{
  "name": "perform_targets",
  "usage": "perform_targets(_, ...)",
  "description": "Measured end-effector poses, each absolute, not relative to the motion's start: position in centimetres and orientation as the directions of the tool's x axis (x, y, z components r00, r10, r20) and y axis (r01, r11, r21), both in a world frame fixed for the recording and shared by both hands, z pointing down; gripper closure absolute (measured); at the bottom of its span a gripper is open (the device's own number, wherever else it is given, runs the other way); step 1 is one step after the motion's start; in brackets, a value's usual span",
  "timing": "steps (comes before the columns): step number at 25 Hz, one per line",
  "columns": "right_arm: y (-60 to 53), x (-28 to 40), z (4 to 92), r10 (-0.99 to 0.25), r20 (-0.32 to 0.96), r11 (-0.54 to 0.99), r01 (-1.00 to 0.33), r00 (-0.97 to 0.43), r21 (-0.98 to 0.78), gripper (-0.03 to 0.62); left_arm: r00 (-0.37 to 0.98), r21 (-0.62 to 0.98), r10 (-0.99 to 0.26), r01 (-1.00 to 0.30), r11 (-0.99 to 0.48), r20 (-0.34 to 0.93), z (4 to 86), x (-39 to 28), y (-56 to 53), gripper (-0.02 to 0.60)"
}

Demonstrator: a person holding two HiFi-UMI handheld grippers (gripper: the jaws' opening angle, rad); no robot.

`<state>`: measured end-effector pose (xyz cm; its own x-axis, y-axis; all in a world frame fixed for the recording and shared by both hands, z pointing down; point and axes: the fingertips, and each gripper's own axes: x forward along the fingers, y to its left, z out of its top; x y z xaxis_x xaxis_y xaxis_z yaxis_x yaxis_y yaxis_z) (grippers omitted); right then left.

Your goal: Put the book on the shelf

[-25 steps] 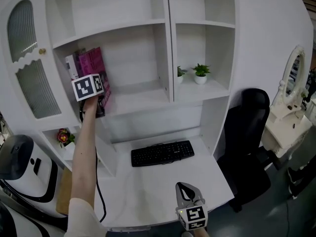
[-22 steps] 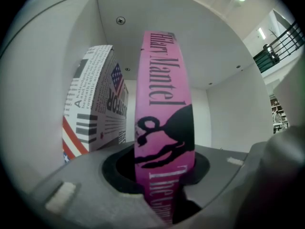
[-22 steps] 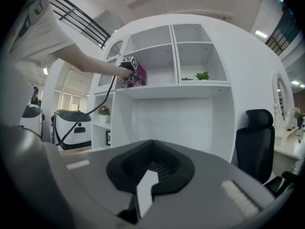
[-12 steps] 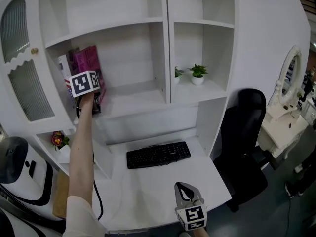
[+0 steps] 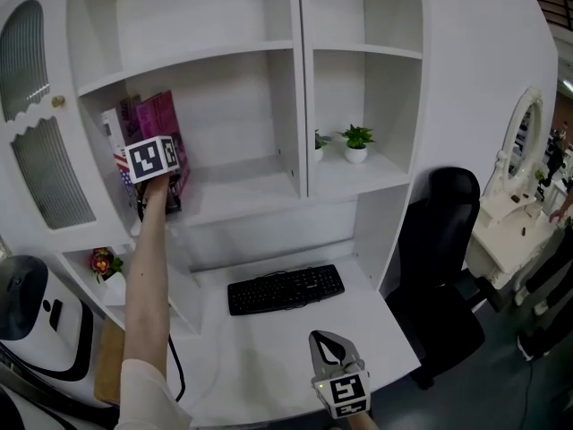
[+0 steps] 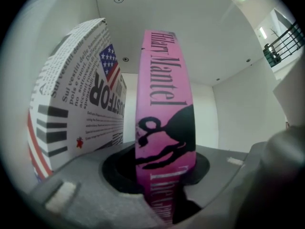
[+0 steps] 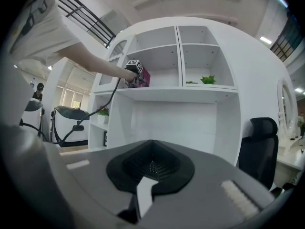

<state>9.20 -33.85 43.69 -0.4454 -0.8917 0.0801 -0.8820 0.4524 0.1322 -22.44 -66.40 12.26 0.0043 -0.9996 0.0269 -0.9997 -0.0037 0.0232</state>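
A pink book (image 5: 158, 119) stands nearly upright at the left end of the middle shelf (image 5: 242, 184), next to a white book with a flag print (image 5: 114, 139). My left gripper (image 5: 164, 183) is shut on the pink book's lower spine. In the left gripper view the pink spine (image 6: 164, 104) rises between the jaws of the left gripper (image 6: 162, 197), with the white book (image 6: 71, 113) close on its left. My right gripper (image 5: 329, 348) hangs low over the desk's front edge, shut and holding nothing; the right gripper view shows the right gripper (image 7: 147, 194) with its jaws together.
A black keyboard (image 5: 285, 289) lies on the white desk (image 5: 269, 352). Two small potted plants (image 5: 356, 141) sit on the right shelf. A black chair (image 5: 446, 240) stands at the right. A flower pot (image 5: 103, 263) and a white machine (image 5: 36, 316) are at the left.
My left gripper has shifted the pink book slightly left, closer to the white book. The right gripper has stayed in place.
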Motion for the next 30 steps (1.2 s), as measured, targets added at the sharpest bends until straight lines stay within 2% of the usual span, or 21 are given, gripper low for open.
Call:
perform_targets(12,-33.3,8.9,42.0,-0.893,0.059,0.450,-0.882,-0.446,0.141,0.594,-0.016,0.038,-1.000,-0.999,0.017,0.026,11.9,-22.8,-66.1,0.426)
perform_targets(15,-33.0,9.7,42.2,-0.900,0.059,0.436,-0.887,-0.432,0.152,0.594,-0.014,0.044,-1.000,-0.999,0.014,-0.010,11.1,-22.3,-65.1,0.334)
perform_targets(20,-31.8,9.4,40.8,-0.896,0.027,0.441,-0.884,-0.443,0.154,0.594,-0.011,-0.026,-0.998,-1.000,0.012,-0.061,9.4,-21.4,-62.2,0.243)
perform_targets(30,-28.2,6.4,38.8,-0.859,-0.033,0.499,-0.849,-0.511,0.174,0.594,0.113,-0.143,-0.956,-0.987,-0.076,-0.270,4.1,-18.3,-50.8,0.230)
